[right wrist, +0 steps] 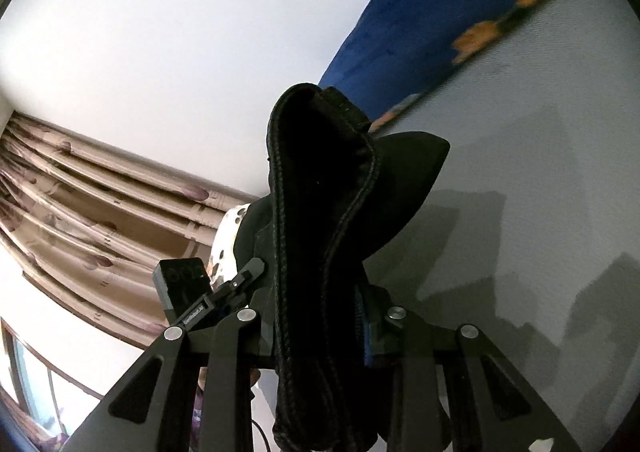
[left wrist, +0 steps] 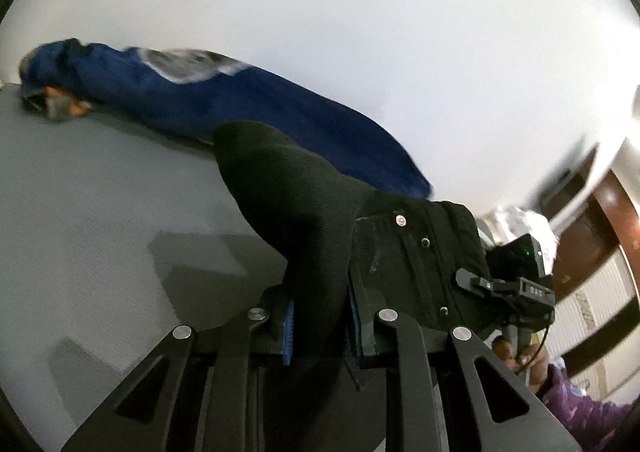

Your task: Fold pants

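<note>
Black denim fills both wrist views: the pants hang lifted between the two claws, above a grey surface that may be a bed or a worktop; which one cannot be told. Left claw is clenched on a bunch of fabric beside the waistband, where rivets and a metal button show. Right claw is clenched on a thick stitched edge, probably a hem or the waistband seam, which stands up between its fingers. In the left view the other claw appears at the far side of the waist area, near the person's hand. A blue cloth with orange marks lies along the back of the surface, against a white wall; curtains show in the right view.

Progress, as judged: early. The garment is gathered and held aloft, not laid flat; no finished fold lies on the surface. Remaining steps appear to be spreading or aligning the legs, then folding the length over and setting the stack down. How the legs hang is hidden below both cameras.
</note>
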